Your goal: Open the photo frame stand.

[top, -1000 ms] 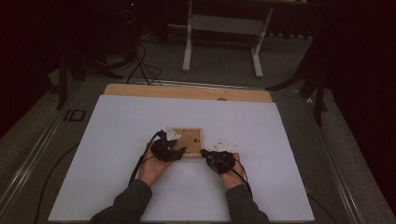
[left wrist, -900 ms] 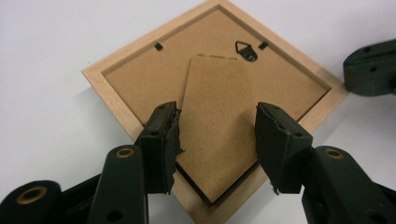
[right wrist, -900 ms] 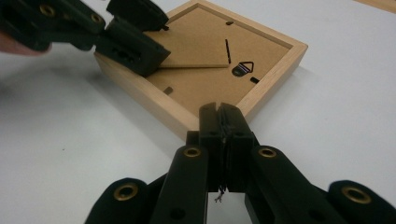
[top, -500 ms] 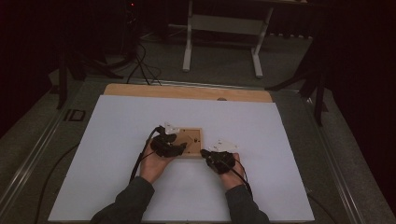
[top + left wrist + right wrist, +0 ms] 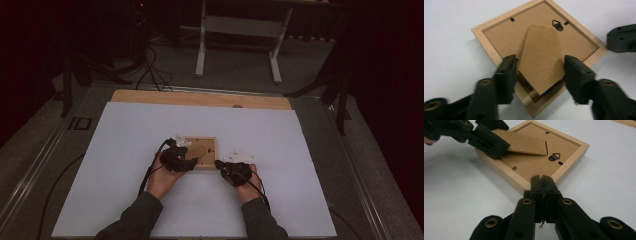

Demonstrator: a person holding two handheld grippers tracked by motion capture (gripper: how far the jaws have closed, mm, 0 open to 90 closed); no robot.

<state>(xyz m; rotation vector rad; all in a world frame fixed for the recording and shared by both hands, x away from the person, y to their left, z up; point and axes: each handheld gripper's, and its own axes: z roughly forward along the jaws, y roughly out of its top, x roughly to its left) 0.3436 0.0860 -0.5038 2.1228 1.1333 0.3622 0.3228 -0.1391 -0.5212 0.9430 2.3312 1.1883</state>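
A light wooden picture frame (image 5: 206, 149) lies face down on the white sheet, its brown backing and hanger hook (image 5: 557, 25) up. Its fibreboard stand flap (image 5: 540, 45) is lifted off the backing at its free end. My left gripper (image 5: 540, 61) has a jaw on each side edge of that flap and has just closed a little onto it; in the right gripper view it (image 5: 490, 141) holds the flap (image 5: 524, 143) raised. My right gripper (image 5: 541, 180) is shut, empty, with its tips against the frame's near rim (image 5: 570, 163). From above, the left gripper (image 5: 192, 161) and the right gripper (image 5: 218, 164) flank the frame's front edge.
The white sheet (image 5: 300, 150) covers a wooden tabletop (image 5: 200, 98) whose far strip shows. Beyond the table are a white stand's legs (image 5: 272, 65) and floor cables (image 5: 150, 70). Cables trail from both grippers towards the person's sleeves.
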